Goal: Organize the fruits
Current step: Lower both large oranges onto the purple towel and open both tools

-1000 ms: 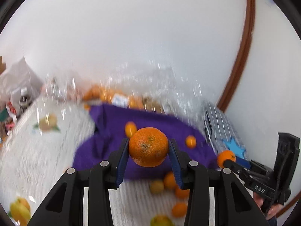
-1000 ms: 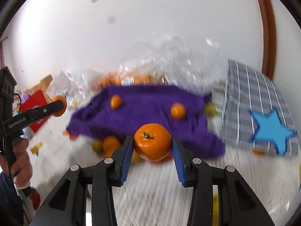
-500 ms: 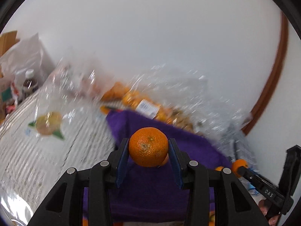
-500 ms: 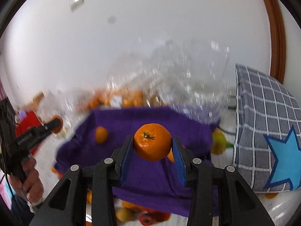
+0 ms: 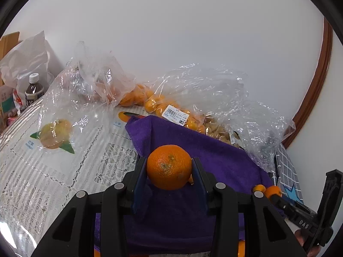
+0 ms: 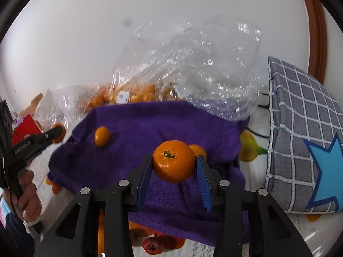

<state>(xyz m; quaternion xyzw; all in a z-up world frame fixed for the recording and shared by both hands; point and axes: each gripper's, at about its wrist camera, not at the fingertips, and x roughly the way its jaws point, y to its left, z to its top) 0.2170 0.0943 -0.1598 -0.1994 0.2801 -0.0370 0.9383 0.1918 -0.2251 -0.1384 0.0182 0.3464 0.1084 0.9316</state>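
left wrist view – rides on left gripper (image 5: 169,180), looks forward and down along fingers (image 5: 139,184), close over purple cloth (image 5: 214,156), toward clear bags (image 5: 193,98) at white wall (image 5: 171,21). right wrist view – same mount on right gripper (image 6: 174,171), close over same cloth, angled down toward wall. shared: cloth, bags, checked cushion (image 6: 300,115); each view catches other gripper at its edge.

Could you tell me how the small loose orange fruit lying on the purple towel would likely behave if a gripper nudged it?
The small fruit looks rounded and smooth, so it would probably roll. The soft, wrinkled purple towel may slow it.
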